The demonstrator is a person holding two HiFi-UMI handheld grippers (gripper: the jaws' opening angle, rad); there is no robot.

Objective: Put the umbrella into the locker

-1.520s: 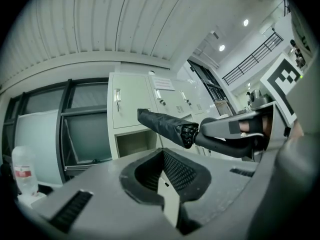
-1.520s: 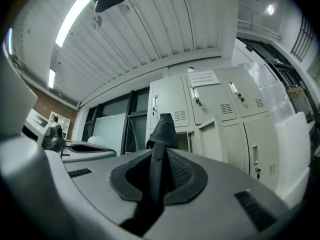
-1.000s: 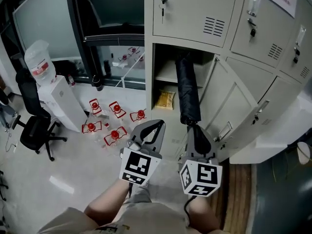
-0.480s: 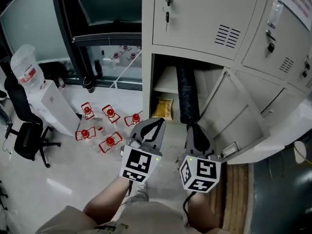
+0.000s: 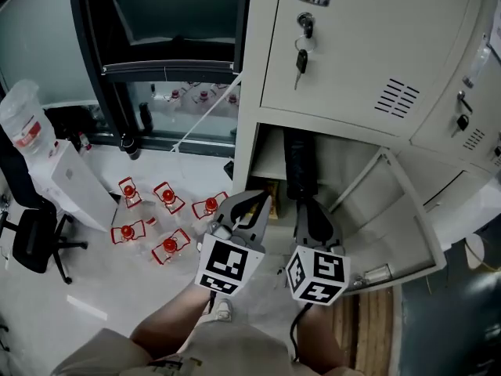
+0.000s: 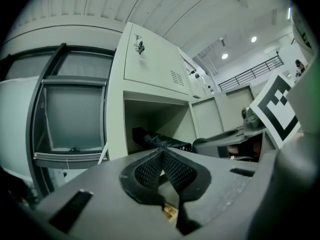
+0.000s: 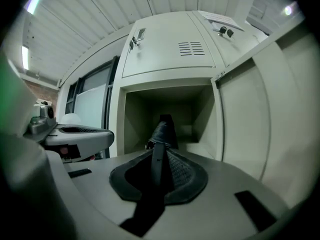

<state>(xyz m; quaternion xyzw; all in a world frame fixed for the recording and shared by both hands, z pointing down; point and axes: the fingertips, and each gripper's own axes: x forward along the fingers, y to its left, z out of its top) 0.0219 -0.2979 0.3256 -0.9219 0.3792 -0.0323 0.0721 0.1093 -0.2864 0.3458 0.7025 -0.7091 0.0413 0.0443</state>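
A black folded umbrella points into the open lower compartment of the beige locker, its far end hidden in the dark inside. My right gripper is shut on the umbrella's near end; in the right gripper view the umbrella runs from between the pads straight into the compartment. My left gripper hangs just left of it at the locker's mouth, shut with nothing between its pads. In the left gripper view the umbrella lies across the opening beyond my left gripper.
The compartment's door stands swung open to the right. Keys hang in the upper door's lock. A yellow packet lies low in the locker. Red-capped bottles, a water dispenser and an office chair stand on the floor at left.
Both grippers have come closer to the locker, and the umbrella has gone deeper into the lower compartment. The head view has tilted, showing more of the upper door.
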